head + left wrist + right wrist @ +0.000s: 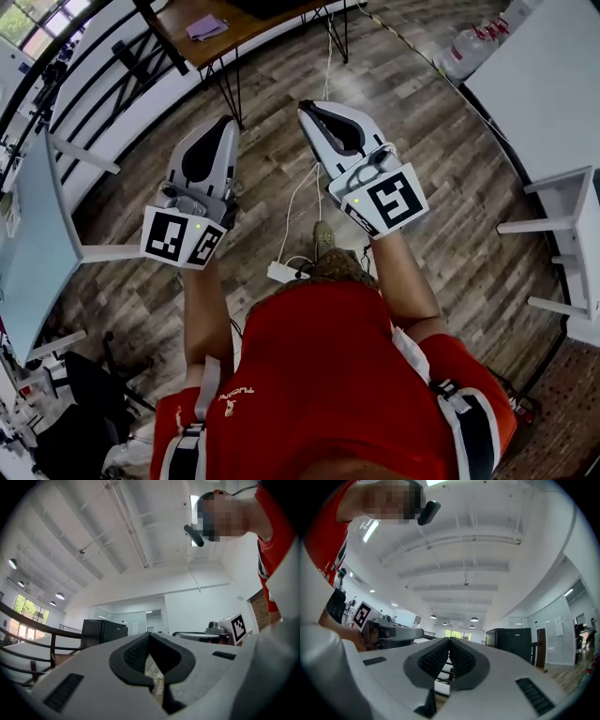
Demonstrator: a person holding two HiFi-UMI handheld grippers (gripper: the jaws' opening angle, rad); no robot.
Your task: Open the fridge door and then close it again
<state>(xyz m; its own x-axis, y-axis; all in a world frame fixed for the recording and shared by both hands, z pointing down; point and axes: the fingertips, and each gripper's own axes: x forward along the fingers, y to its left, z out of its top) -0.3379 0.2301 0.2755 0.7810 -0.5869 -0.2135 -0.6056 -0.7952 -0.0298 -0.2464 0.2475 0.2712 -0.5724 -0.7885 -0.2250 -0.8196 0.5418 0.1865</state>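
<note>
A black fridge (103, 632) stands far off across the room in the left gripper view, its door closed. The right gripper view shows the same fridge (513, 641) at the right, also far away. It is out of the head view. I hold both grippers out in front of me above the wooden floor, side by side. My left gripper (223, 125) is shut with nothing between its pads. My right gripper (311, 110) is shut and empty as well. Neither touches anything.
A wooden table (228, 33) on black legs stands ahead, with a dark railing (103, 70) to its left. A white table (548, 89) is at the right and a pale desk (33, 234) at the left. A power strip (285, 273) and cables lie on the floor.
</note>
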